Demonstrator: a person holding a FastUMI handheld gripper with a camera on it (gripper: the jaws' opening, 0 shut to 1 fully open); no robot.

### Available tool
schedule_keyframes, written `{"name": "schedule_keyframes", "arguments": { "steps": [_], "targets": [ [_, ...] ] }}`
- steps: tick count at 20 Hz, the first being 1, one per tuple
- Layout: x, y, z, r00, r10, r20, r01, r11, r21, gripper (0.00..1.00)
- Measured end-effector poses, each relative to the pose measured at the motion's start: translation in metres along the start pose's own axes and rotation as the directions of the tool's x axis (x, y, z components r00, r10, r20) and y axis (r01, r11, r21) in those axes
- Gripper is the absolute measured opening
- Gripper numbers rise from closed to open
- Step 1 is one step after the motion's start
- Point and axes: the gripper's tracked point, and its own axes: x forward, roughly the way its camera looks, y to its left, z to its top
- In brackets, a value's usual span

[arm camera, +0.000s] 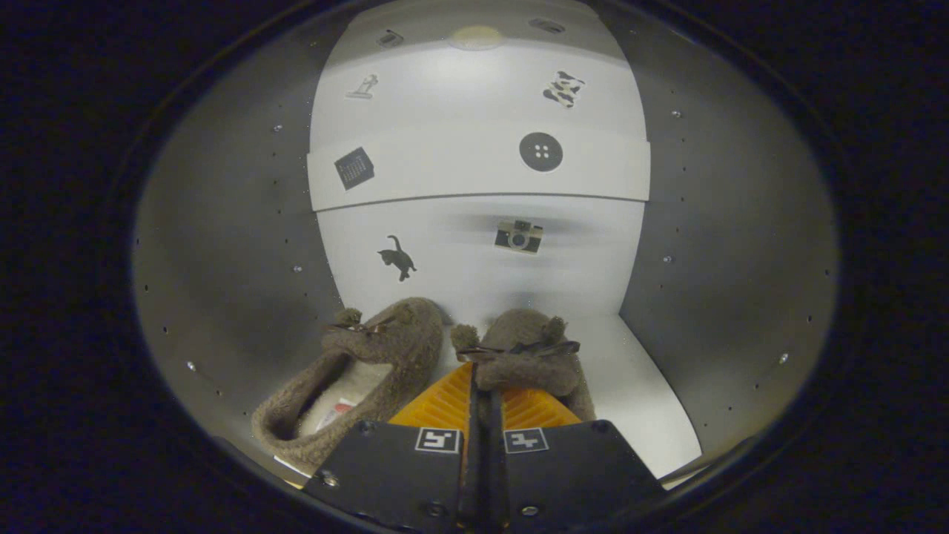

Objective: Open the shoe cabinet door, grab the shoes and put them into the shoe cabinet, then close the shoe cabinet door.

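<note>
shoes (415, 363) sat side by side inside the cabinet (222, 245); the gripper (485, 397) had its jaws closed together, touching the right one.

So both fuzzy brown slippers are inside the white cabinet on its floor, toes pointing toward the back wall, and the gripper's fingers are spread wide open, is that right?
Not quite. The gripper has its fingers closed together, not spread, just behind the right fuzzy brown slipper. The rest holds: the gripper view shows it and the left fuzzy brown slipper on the white cabinet floor, toes toward the back wall.
</note>
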Motion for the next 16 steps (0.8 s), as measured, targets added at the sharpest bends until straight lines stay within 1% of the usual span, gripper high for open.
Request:
{"name": "schedule_keyframes", "arguments": {
  "steps": [2, 6, 8, 10, 12, 14, 16],
  "targets": [
    [-0.001, 0.000, -0.001, 1.000, -0.010, -0.011, 0.010, 1.000, -0.007, 0.21],
    [-0.014, 0.015, 0.000, 0.999, 0.053, -0.009, -0.053, 0.999, 0.008, 0.47],
    [-0.025, 0.013, 0.004, 0.999, 0.041, 0.014, -0.041, 0.999, 0.010, 0.60],
    [-0.035, 0.017, 0.001, 0.999, 0.048, 0.025, -0.048, 0.999, 0.007, 0.73],
    [-0.048, 0.015, 0.002, 0.998, 0.035, 0.049, -0.035, 0.999, -0.013, 0.80],
    [-0.063, 0.012, 0.005, 0.996, 0.018, 0.083, -0.015, 0.999, -0.040, 0.80],
    [-0.082, 0.015, 0.007, 0.994, 0.027, 0.102, -0.022, 0.999, -0.047, 0.80]
  ]
}}
